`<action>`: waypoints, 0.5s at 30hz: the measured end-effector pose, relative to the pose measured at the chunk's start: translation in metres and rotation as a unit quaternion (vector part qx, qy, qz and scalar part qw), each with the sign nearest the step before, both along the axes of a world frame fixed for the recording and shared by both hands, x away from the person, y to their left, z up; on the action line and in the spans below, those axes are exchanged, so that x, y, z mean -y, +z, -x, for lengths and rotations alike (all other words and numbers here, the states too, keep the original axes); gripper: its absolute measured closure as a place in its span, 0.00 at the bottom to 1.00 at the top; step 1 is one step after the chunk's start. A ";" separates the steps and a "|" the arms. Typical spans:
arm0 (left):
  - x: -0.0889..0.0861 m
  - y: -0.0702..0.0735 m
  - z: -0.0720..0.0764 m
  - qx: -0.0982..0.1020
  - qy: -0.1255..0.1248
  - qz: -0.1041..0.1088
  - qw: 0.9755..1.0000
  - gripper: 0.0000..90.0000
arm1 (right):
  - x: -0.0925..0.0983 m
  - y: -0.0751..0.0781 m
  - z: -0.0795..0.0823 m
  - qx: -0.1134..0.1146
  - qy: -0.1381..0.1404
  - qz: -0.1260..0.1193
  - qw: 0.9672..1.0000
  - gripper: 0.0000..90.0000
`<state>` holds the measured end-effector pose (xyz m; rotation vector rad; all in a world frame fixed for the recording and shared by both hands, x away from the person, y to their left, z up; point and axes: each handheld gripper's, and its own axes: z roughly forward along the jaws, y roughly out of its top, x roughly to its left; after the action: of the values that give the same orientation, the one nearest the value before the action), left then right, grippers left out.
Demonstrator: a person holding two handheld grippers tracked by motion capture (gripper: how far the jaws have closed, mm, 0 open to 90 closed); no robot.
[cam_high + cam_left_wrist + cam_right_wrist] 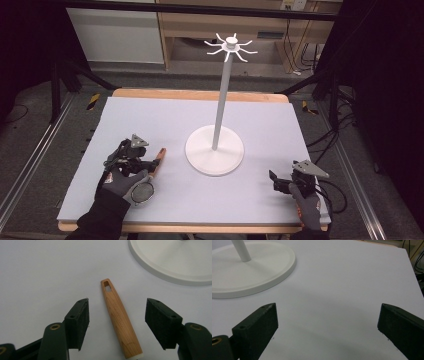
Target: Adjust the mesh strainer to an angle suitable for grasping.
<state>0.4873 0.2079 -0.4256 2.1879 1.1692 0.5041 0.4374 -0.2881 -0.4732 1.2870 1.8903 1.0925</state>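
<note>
The person's 2 gloved hands come in at the near edge of the table (pixel 200 107) in the high view. The left hand (pixel 122 182) holds the left gripper (pixel 145 162) at the near left. The right hand (pixel 306 202) holds the right gripper (pixel 274 182) at the near right.

A small strainer lies under the left hand. Its round metal mesh bowl (pixel 143 192) sits at the near end, just beside the glove. Its wooden handle (pixel 158 159) points away toward the far side.

In the left gripper view, the wooden handle (pixel 119 318) lies flat on the white tabletop, right between the 2 black jaws. The jaws stand wide apart, 1 on each side of the handle. There is a gap on both sides, so the black pads (pixel 81 320) do not touch the wood. The far tip of the handle has a small slot hole (pixel 107 285) in it.

A tall white hook stand (pixel 220 100) is in the middle of the table, just right of the strainer. It has a round flat base (pixel 215 162), a thin pole, and a ring of little hooks (pixel 230 47) on top.

In the right gripper view, the right gripper (pixel 328 325) has its 2 jaws spread wide over bare tabletop. The base of the stand (pixel 274 270) is far off to the left there. The 2 grippers are well apart.
</note>
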 end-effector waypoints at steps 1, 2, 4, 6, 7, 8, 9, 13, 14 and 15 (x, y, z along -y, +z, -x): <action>0.000 0.000 0.000 0.000 0.000 0.000 1.000 0.40 | 0.000 0.000 0.000 -0.002 0.001 -0.001 1.000 0.04; 0.002 -0.002 -0.001 -0.003 0.001 -0.001 1.000 0.40 | 0.000 0.000 0.000 -0.002 0.001 -0.001 1.000 0.04; 0.005 -0.009 -0.004 -0.014 0.006 -0.007 1.000 0.40 | 0.000 0.000 0.000 -0.002 0.001 0.000 1.000 0.04; 0.007 -0.010 -0.005 -0.015 0.007 -0.012 1.000 0.41 | 0.000 0.000 0.000 -0.004 0.000 -0.001 1.000 0.04; 0.007 -0.012 -0.006 -0.017 0.005 -0.015 1.000 0.41 | 0.000 0.000 0.000 -0.004 0.000 0.000 1.000 0.04; 0.010 -0.015 -0.007 -0.025 0.006 -0.020 0.999 0.42 | 0.000 0.000 0.000 -0.004 0.000 0.000 1.000 0.04; 0.011 -0.016 -0.008 -0.028 0.008 -0.024 0.999 0.43 | 0.000 0.000 0.000 -0.004 0.001 0.001 1.000 0.04; 0.014 -0.024 -0.011 -0.041 0.013 -0.032 0.999 0.44 | 0.000 0.000 0.000 -0.005 0.002 0.001 1.000 0.04; 0.014 -0.026 -0.012 -0.043 0.013 -0.033 0.998 0.45 | 0.000 0.000 0.000 -0.005 0.001 0.001 1.000 0.04; 0.014 -0.027 -0.012 -0.045 0.013 -0.034 0.998 0.45 | 0.000 0.000 0.000 -0.006 0.001 0.001 1.000 0.04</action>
<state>0.4994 0.1940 -0.4530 2.2775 1.2456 0.4671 0.4373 -0.2880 -0.4733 1.2918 1.9018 1.0860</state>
